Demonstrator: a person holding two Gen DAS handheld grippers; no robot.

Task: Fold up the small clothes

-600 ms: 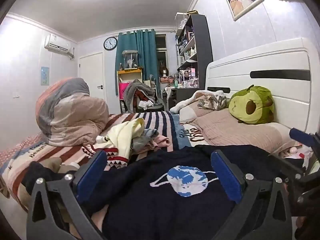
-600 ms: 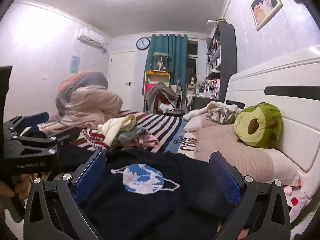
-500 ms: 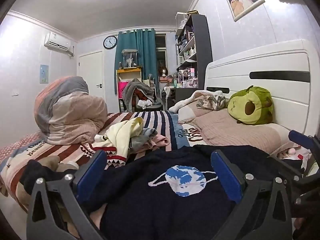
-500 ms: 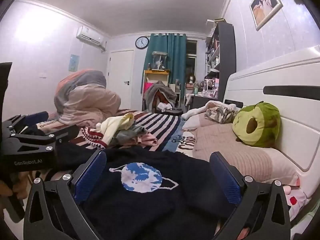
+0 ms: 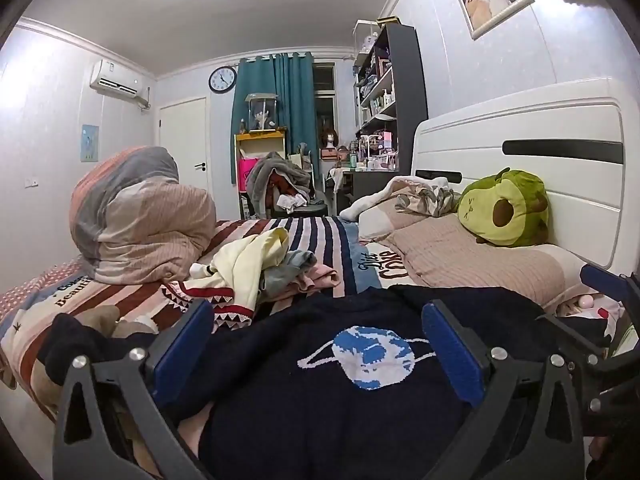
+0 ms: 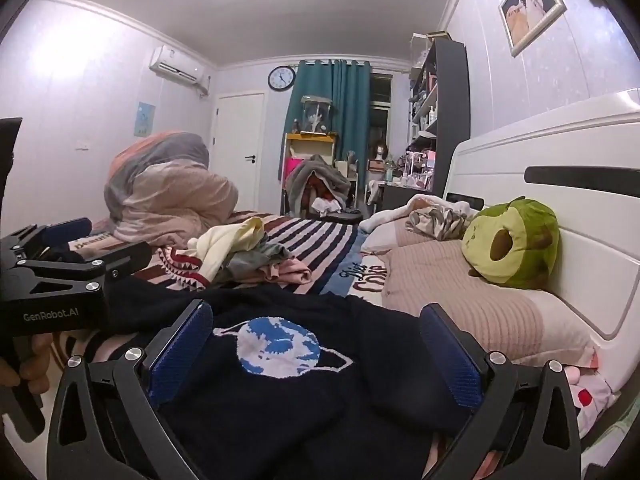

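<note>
A small navy sweater with a blue-and-white planet design point(image 5: 360, 364) lies spread on the bed at the near edge; it also shows in the right wrist view point(image 6: 280, 356). My left gripper point(image 5: 320, 344) is open, its blue pads wide apart above the sweater's front. My right gripper point(image 6: 316, 344) is open too, also above the sweater. The left gripper shows at the left edge of the right wrist view point(image 6: 76, 256); part of the right gripper shows at the right edge of the left wrist view point(image 5: 608, 280).
A heap of small clothes point(image 5: 264, 268) lies beyond the sweater on the striped bedspread point(image 5: 320, 236). A rolled duvet point(image 5: 136, 216) sits at the left. Pillows point(image 5: 460, 256), a green avocado plush point(image 5: 504, 208) and the white headboard point(image 5: 520, 140) are at the right.
Both views have shifted slightly; the sweater sits a little lower and closer between the pads. Both grippers stay open.
</note>
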